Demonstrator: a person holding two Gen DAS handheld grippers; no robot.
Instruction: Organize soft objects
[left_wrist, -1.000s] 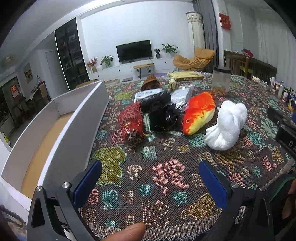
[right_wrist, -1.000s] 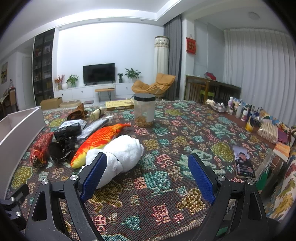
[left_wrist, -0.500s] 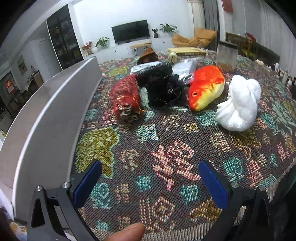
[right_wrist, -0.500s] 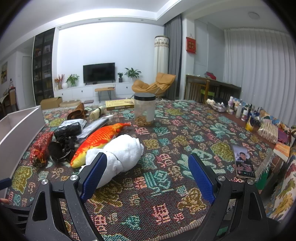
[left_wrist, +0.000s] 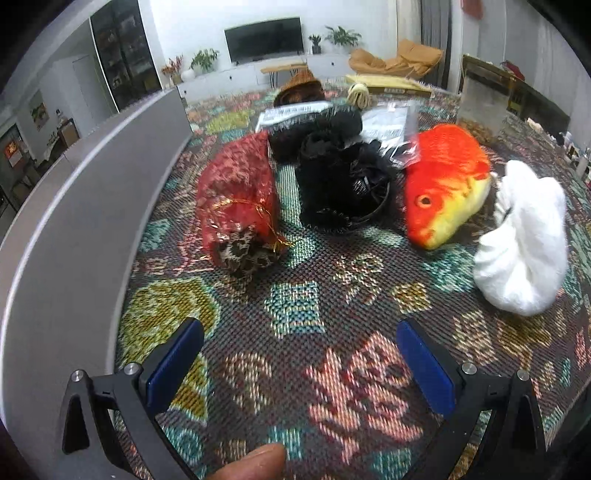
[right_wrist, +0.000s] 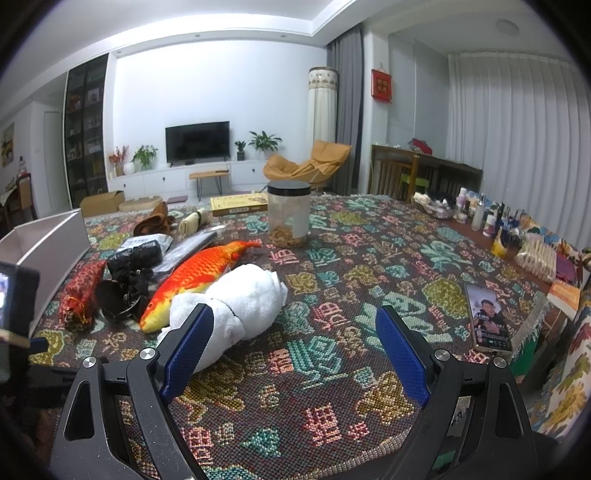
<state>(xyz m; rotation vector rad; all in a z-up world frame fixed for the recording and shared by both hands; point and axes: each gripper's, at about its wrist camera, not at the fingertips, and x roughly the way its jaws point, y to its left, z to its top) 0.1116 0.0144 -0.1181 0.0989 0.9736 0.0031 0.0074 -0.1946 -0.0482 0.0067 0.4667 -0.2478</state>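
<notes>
Both tongs wide open, empty, over desk (right_wrist: 332, 258).
I see L tongs (left_wrist: 299, 354) facing red pouch (left_wrist: 238, 199), black bundle (left_wrist: 340, 184), fish plush (left_wrist: 443, 184), white plush (left_wrist: 524, 236); R tongs (right_wrist: 295, 343) beside white plush.

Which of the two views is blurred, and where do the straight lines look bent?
Left wrist view: smeared by motion blur, most at the jar and the black bundle; the grey box wall bows into a curve. Right wrist view: sharp and evenly lit; the fisheye bends the curtains near the edge.
</notes>
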